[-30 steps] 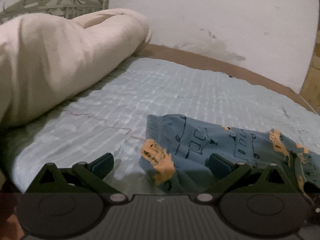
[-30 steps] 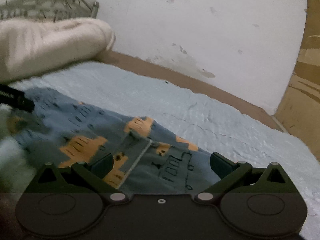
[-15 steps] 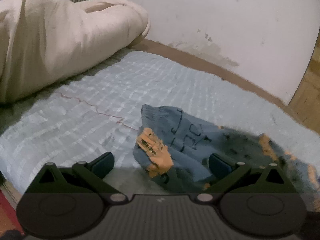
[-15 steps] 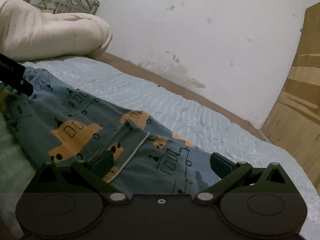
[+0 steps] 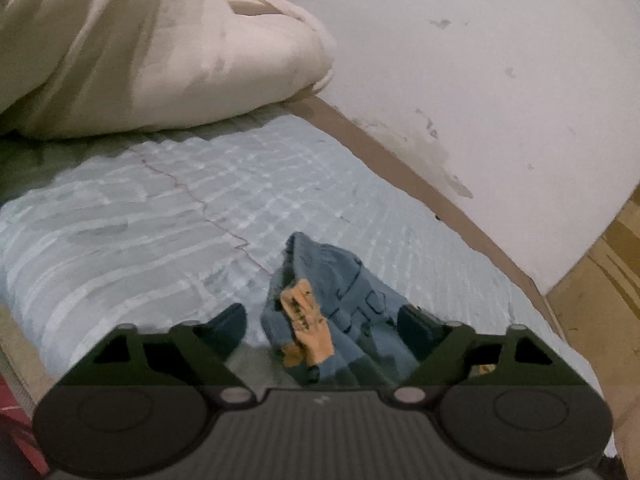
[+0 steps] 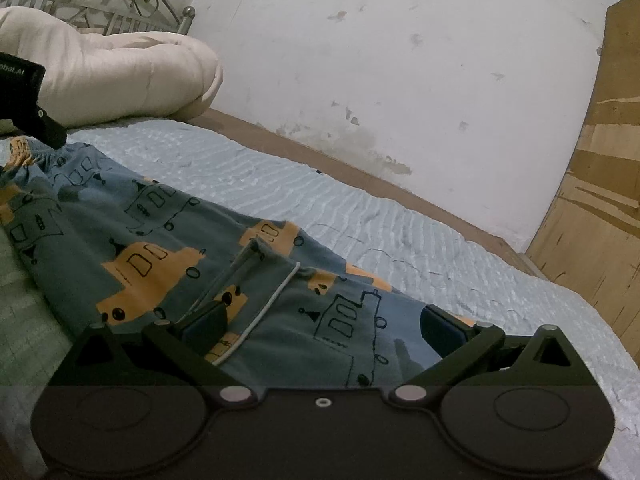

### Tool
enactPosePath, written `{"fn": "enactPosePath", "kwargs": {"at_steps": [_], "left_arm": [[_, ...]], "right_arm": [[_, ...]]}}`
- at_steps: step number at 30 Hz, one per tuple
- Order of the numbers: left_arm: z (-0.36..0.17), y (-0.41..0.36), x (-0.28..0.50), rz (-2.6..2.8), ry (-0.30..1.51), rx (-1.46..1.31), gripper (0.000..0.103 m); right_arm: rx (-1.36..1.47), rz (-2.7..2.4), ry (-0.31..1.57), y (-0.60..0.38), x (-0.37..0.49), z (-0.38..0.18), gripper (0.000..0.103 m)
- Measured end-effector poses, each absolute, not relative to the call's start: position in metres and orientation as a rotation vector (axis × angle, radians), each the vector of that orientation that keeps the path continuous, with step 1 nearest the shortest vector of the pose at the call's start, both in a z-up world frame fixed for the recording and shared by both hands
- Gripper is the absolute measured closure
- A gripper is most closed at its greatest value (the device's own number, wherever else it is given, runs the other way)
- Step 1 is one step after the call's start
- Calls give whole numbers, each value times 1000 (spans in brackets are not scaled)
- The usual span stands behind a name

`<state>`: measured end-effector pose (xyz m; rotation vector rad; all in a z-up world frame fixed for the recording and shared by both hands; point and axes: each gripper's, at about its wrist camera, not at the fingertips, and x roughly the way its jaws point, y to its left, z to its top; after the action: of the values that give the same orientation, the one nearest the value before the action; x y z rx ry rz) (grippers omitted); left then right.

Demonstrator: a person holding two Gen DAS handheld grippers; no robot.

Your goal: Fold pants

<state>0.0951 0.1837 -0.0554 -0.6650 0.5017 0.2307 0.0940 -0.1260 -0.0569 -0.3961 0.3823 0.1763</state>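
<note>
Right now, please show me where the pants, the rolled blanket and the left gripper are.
pants [image 6: 160, 264]: right wrist view, on an orange vehicle print.
rolled blanket [image 5: 160, 52]: left wrist view, on its cream top.
left gripper [image 5: 322, 326]: left wrist view, between its closing fingertips, around bunched fabric.

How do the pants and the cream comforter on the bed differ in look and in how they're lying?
The pants are blue with orange and outlined vehicle prints; the comforter is plain cream. The pants lie thin and mostly spread out near the grippers; the comforter sits bunched in a thick, puffy heap at the headboard end. The pants take up less of the view than the comforter. Both are soft fabric resting on the pale blue sheet.
</note>
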Motion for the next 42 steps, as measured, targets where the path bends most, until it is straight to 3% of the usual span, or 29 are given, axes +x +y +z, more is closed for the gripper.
{"fn": "enactPosePath", "kwargs": {"at_steps": [2,7,9,10,11,19,25,33,42], "left_arm": [[-57,186,94,239,498,-682,29],[-60,187,98,237,524,-682,29],[-60,186,102,259,543,-668,38],[-58,185,103,268,554,-661,55],[-56,184,106,272,569,-654,66],[-43,176,106,300,550,-612,83],[2,149,109,195,443,-516,84],[57,53,129,-107,361,-306,84],[34,-71,154,-344,480,-88,84]], "right_arm": [[-395,177,382,-126,94,-57,1],[-390,178,382,-126,94,-57,1],[-386,178,383,-127,94,-57,1],[-386,178,383,-126,94,-57,1],[-386,178,383,-126,94,-57,1],[-386,181,386,-127,95,-56,1],[-325,222,335,-144,90,-35,1],[-353,140,285,-192,70,-15,1],[-376,-27,338,-269,44,-13,1]]}}
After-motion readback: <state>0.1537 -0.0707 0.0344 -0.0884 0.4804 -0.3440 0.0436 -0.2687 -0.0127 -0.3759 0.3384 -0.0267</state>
